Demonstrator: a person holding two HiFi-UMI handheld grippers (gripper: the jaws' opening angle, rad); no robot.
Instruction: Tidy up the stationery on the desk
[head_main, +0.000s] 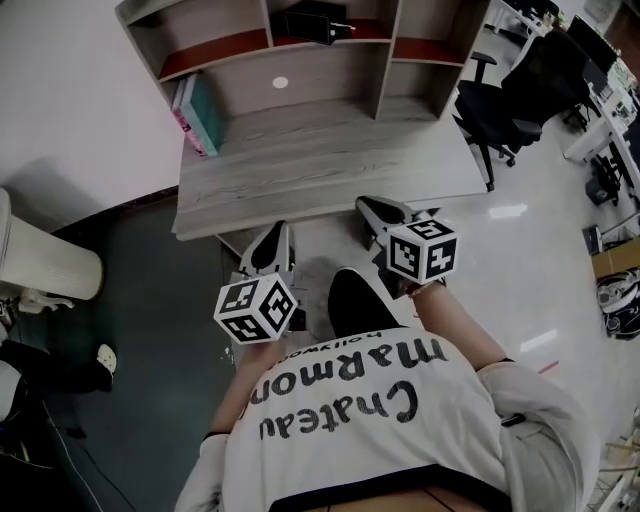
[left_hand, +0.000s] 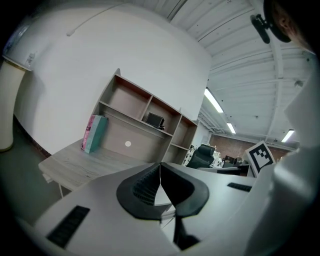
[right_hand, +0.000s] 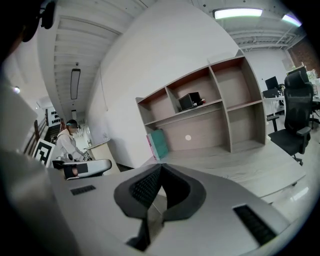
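Nearest the camera, the person's white shirt with black lettering (head_main: 400, 420). Ahead of it, the left gripper (head_main: 272, 245) and the right gripper (head_main: 380, 212) are held side by side, short of the front edge of the pale wood-grain desk with a shelved hutch (head_main: 300, 170). In the gripper views the left gripper (left_hand: 160, 172) and the right gripper (right_hand: 161, 175) each have their jaws pressed together with nothing between them. The pink and teal books (head_main: 200, 115) stand at the desktop's back left, against the hutch wall. A black boxy object (head_main: 310, 22) sits on the middle upper shelf. Beyond, to the right, a black office chair (head_main: 510, 100).
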